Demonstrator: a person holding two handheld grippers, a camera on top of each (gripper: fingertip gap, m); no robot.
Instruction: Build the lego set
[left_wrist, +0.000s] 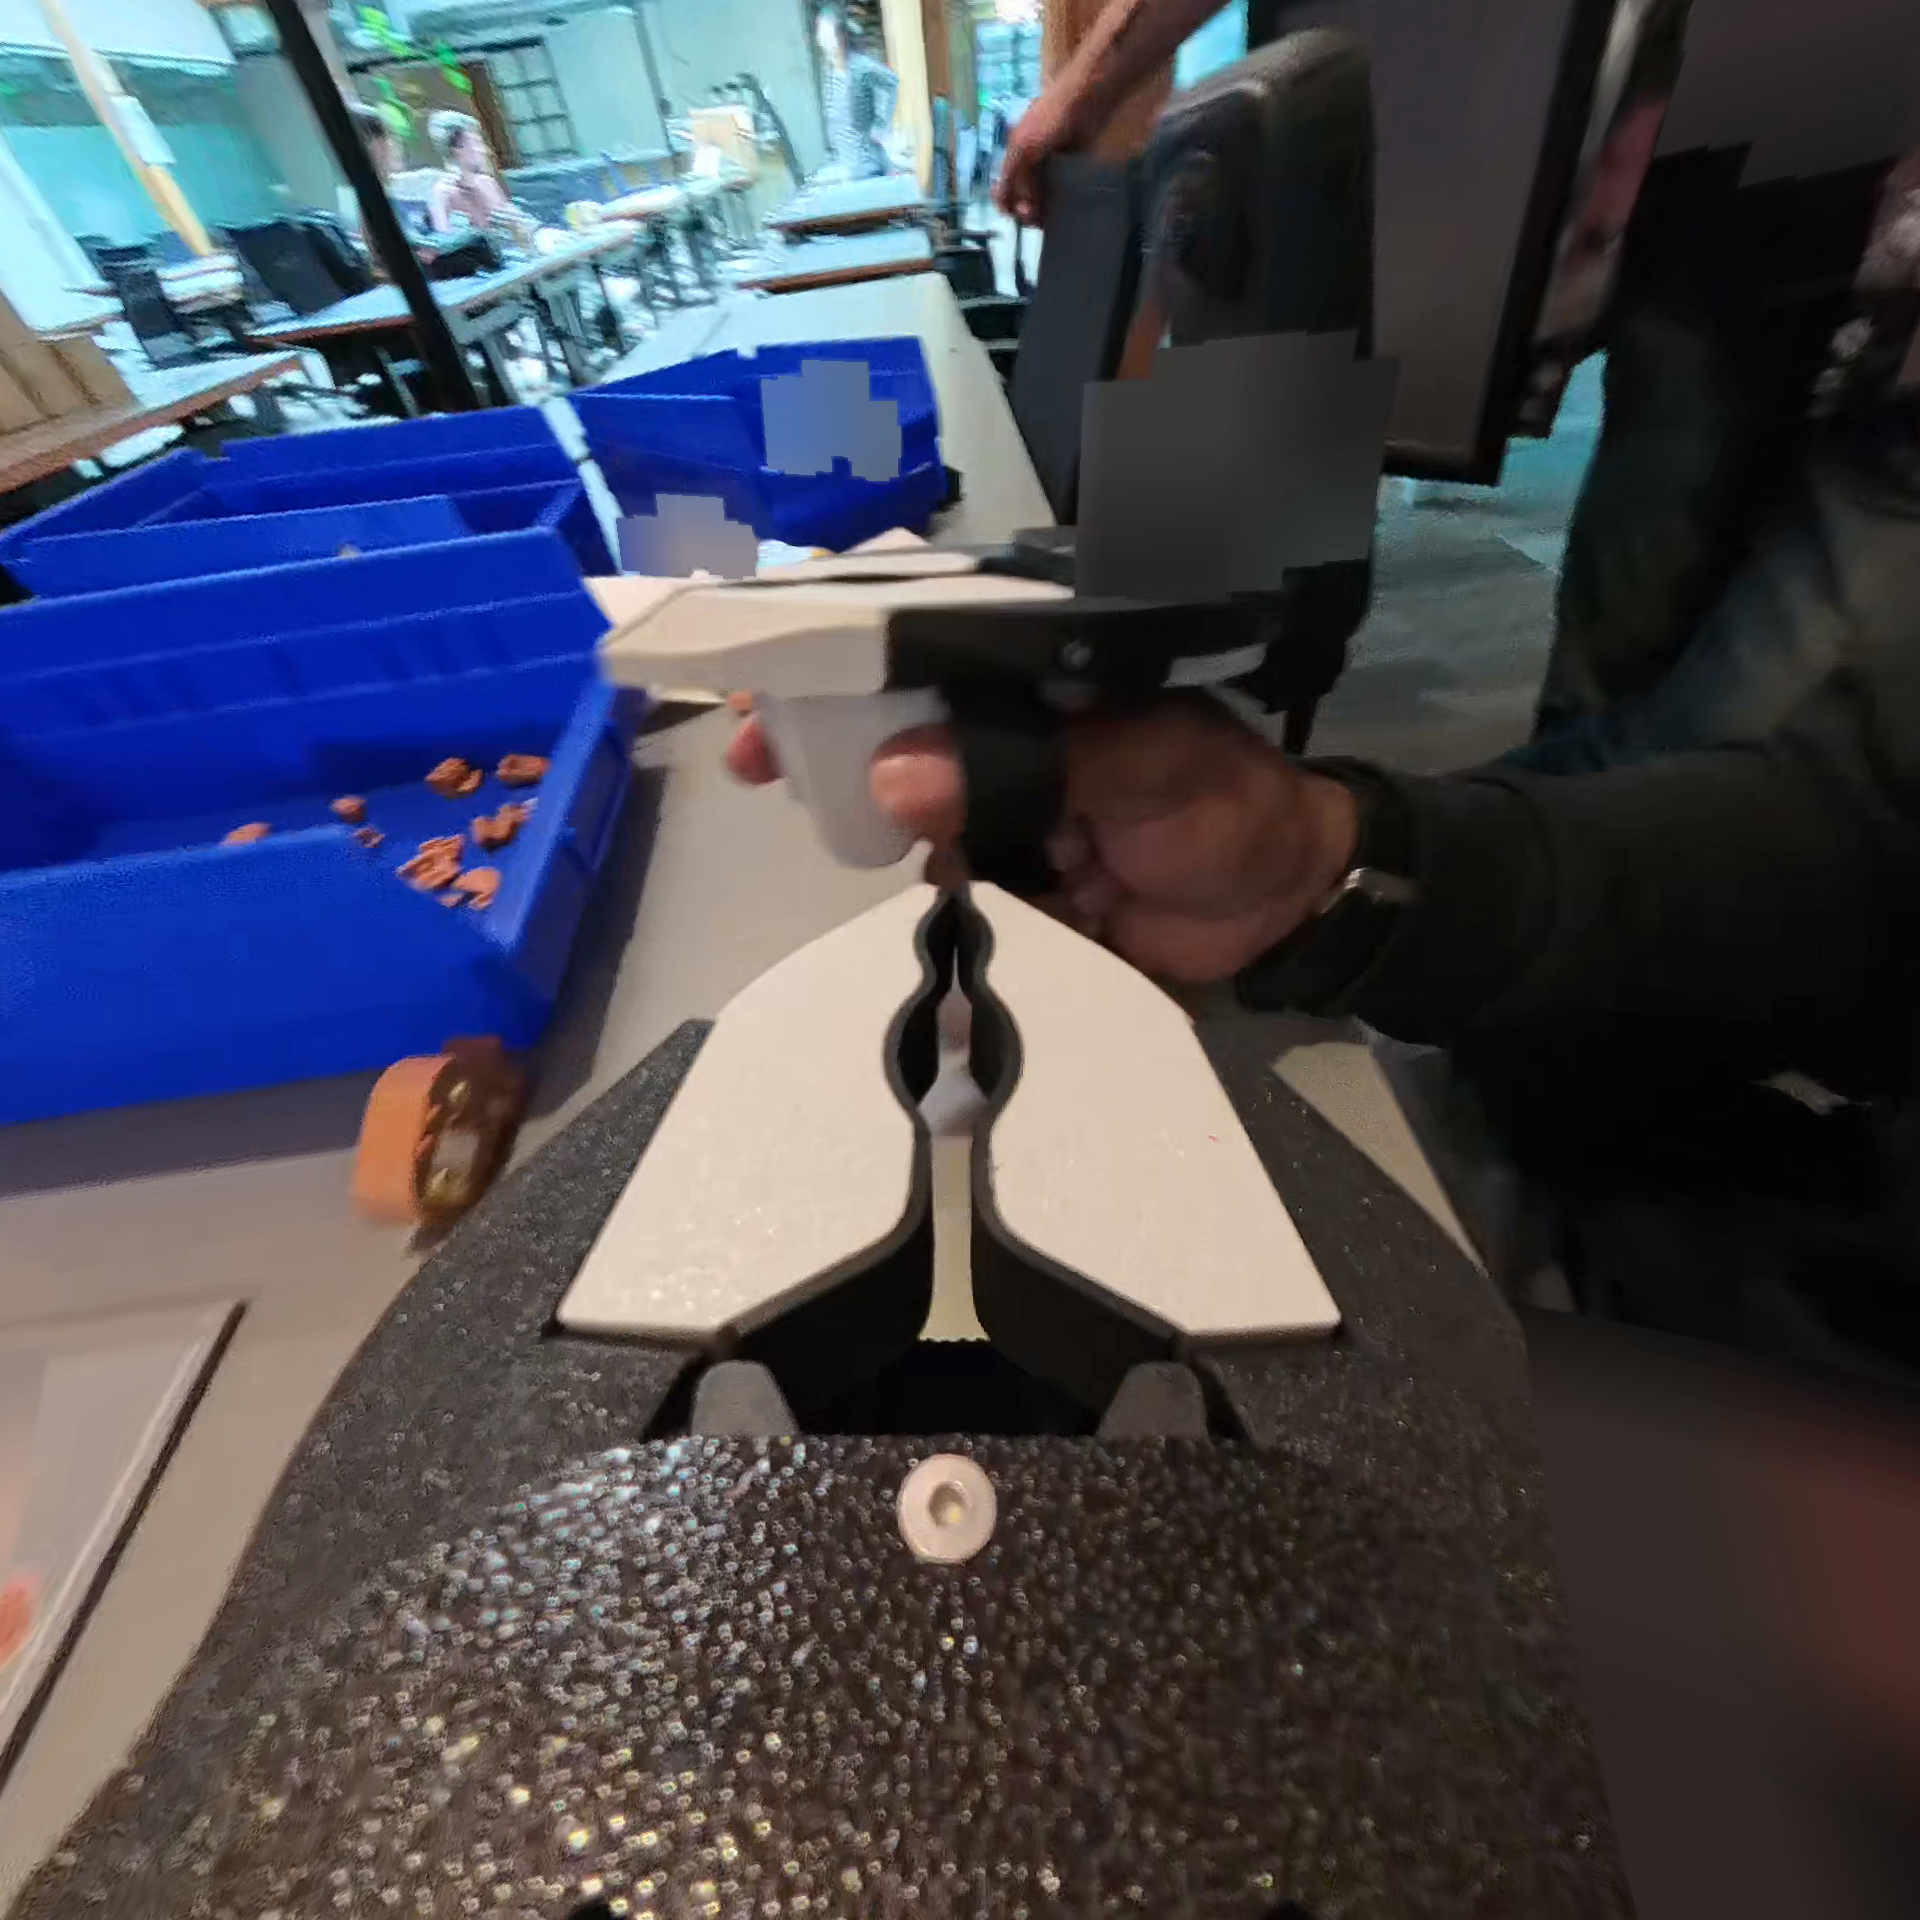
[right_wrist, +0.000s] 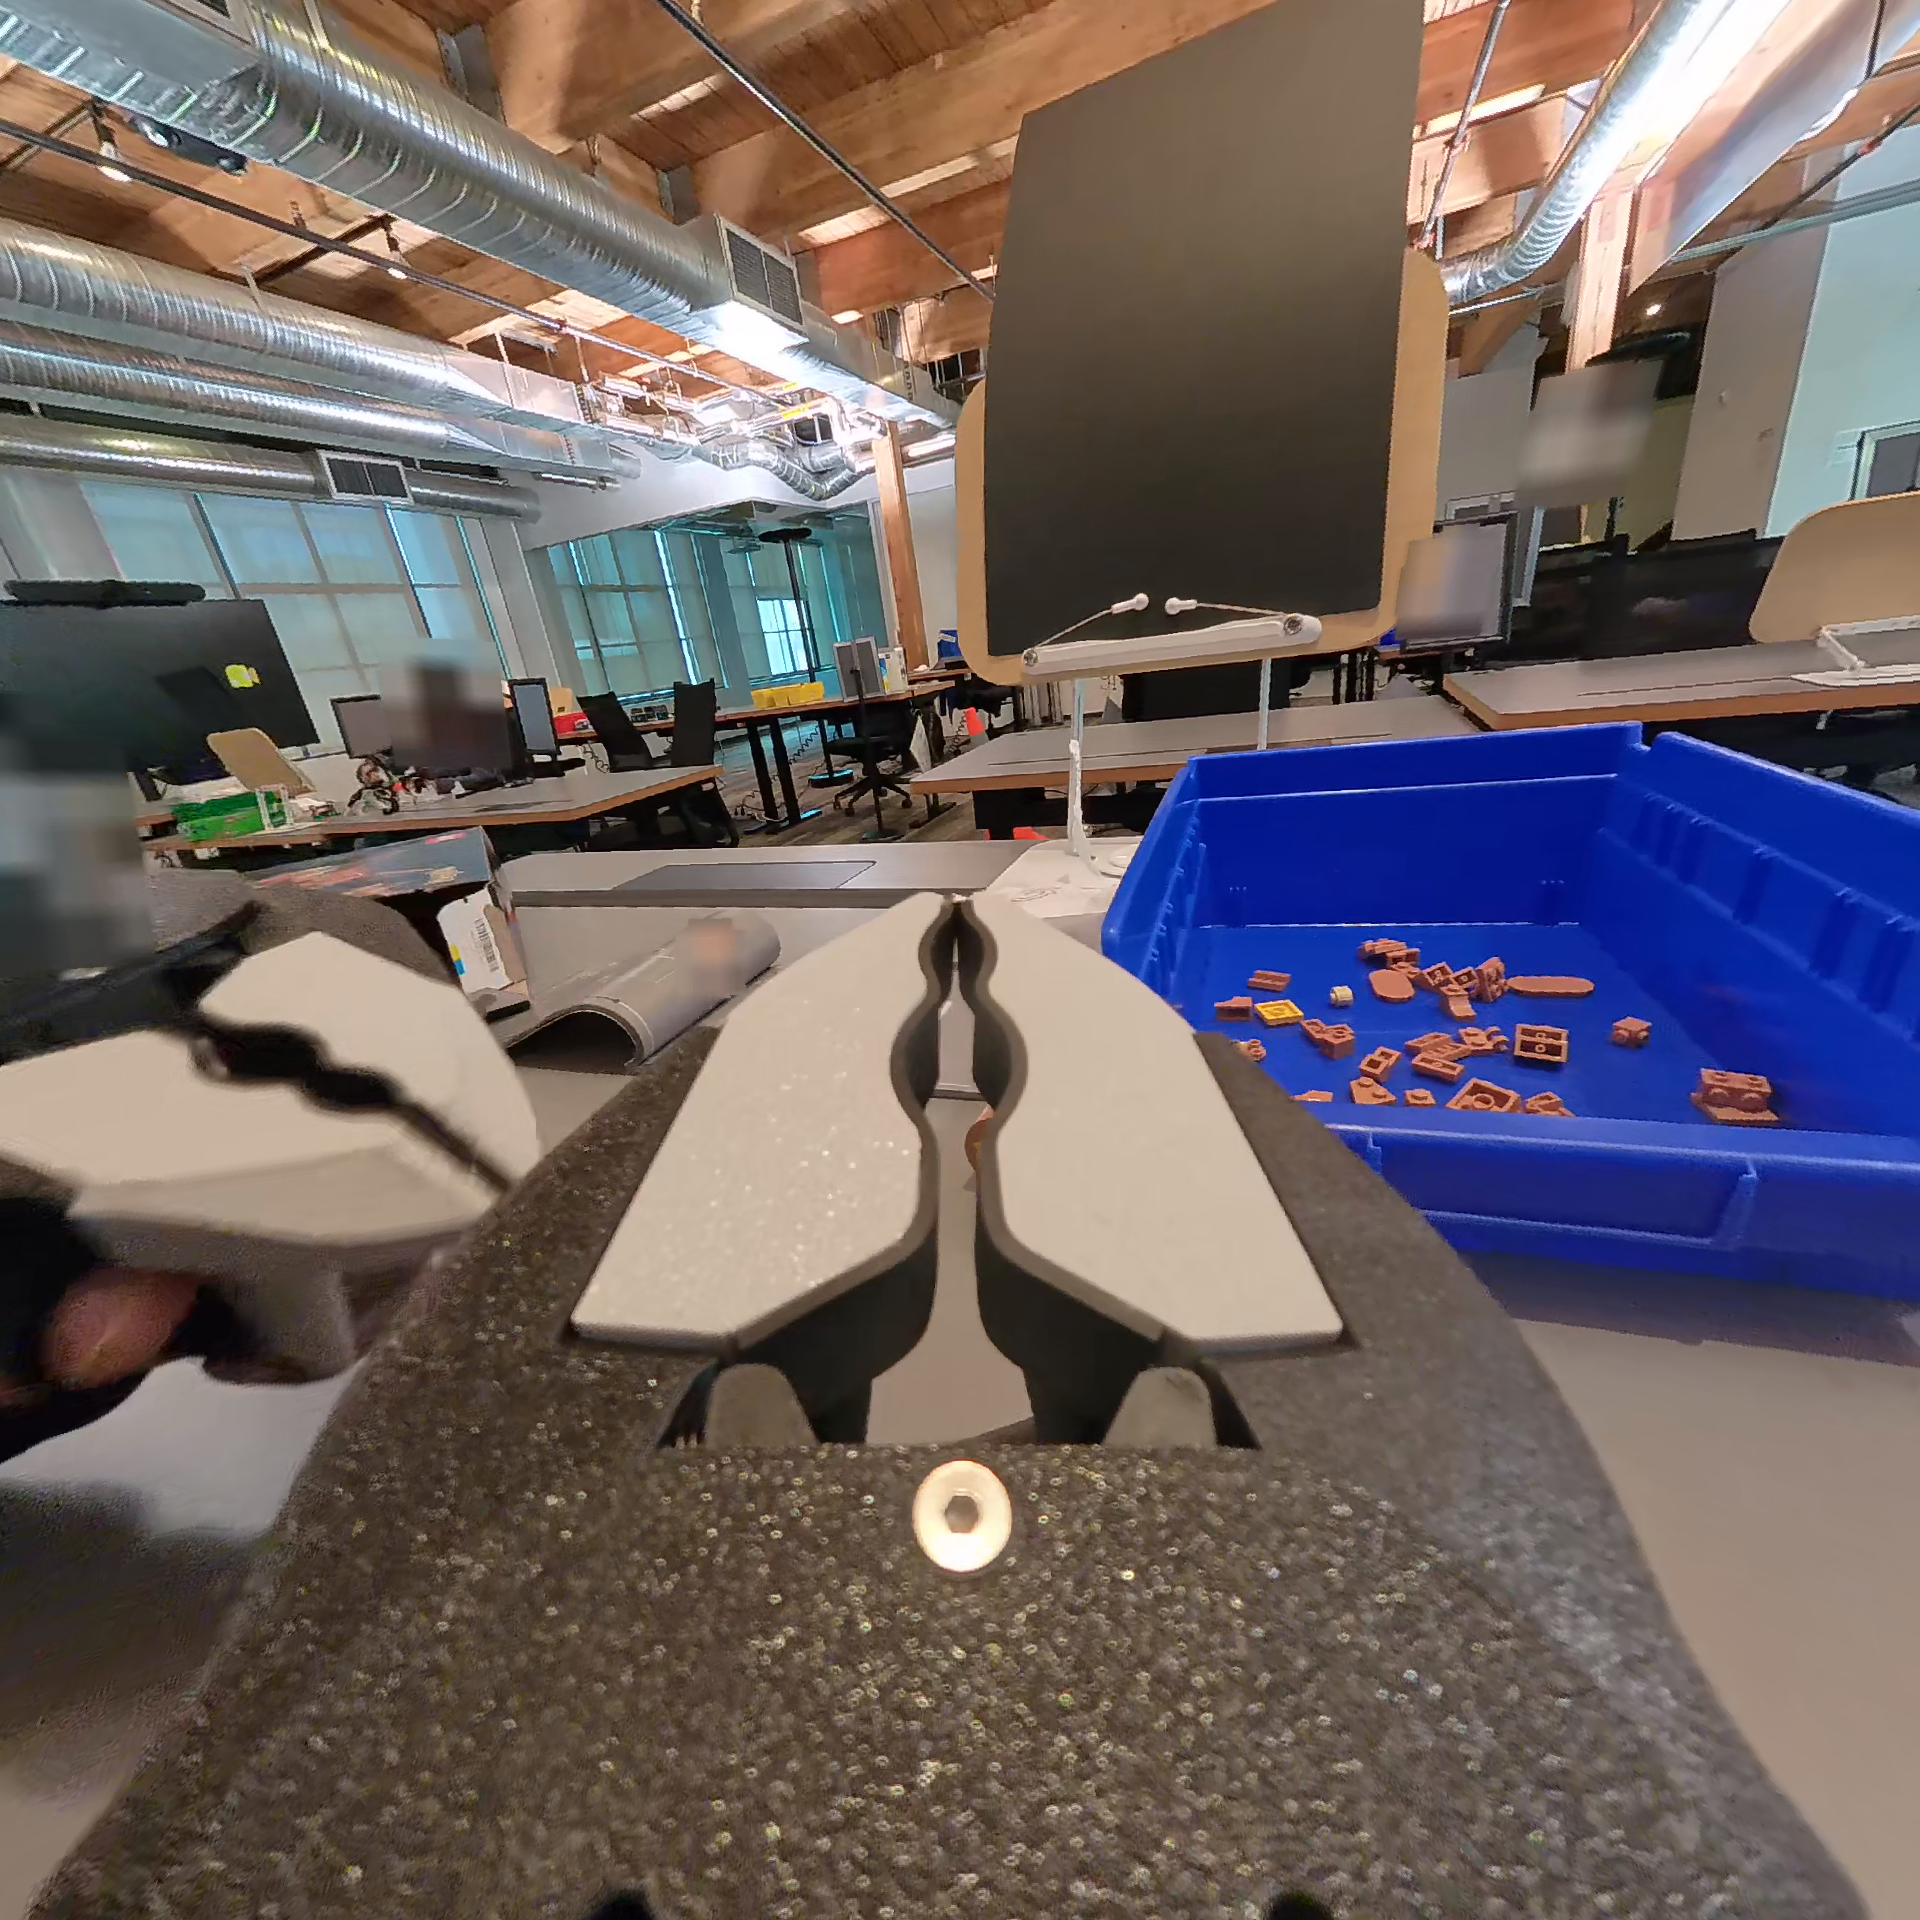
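Open-plan workshop with exposed ducts and rows of desks; the grey table (right_wrist: 1714, 1455) carries the items. Blue bins (left_wrist: 291, 935): at least three visible in the left wrist view, the nearest holding a scatter of small brown bricks (right_wrist: 1455, 1039), upward of twenty, with one yellow piece among them. One brown wheel-like assembly (left_wrist: 442, 1127) lies on the table touching that bin's front. One curled booklet (right_wrist: 644, 997) and one printed carton (right_wrist: 416, 894) lie further off. Left tongs (left_wrist: 954, 899): closed; a small dark piece shows at the tips, identity unclear. Right tongs (right_wrist: 956, 909): closed, nothing visible between the tips. A hand (left_wrist: 1143, 831) in a dark sleeve grips the right handle, held level above the table, pointing toward the bins.
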